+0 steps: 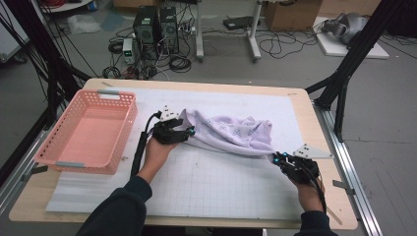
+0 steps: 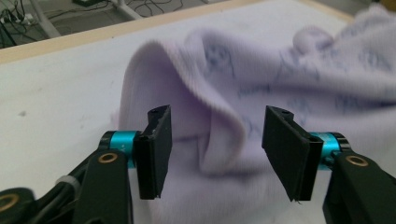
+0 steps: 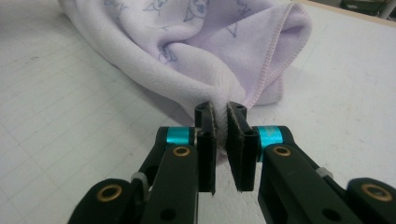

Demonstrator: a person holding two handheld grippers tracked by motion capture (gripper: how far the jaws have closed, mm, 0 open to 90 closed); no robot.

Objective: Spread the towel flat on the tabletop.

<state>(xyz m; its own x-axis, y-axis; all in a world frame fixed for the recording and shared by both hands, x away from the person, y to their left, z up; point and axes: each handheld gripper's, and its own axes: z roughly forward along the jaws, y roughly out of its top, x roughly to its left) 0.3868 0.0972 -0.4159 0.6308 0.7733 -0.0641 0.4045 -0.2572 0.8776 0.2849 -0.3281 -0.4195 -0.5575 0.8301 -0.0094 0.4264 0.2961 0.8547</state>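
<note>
Evidently the work in hand is handling a pale lilac fleece cloth with a faint printed pattern (image 1: pixel 231 133), which lies bunched on the white gridded mat (image 1: pixel 216 187) in the middle of the wooden desk (image 1: pixel 319 123). The right tongs (image 3: pixel 223 122) are clamped narrowly on a hemmed corner of the cloth, probably to anchor that end so the fabric can be drawn taut or lifted. The left tongs (image 2: pixel 215 140) stand wide, their pads apart from the ridged fold that rises between them; I judge they are either letting go or lining up for a fresh grip on the opposite edge. A pink plastic lattice basket (image 1: pixel 120 130) sits at the desk's left, close to the left tongs, likely the cloth's destination.
</note>
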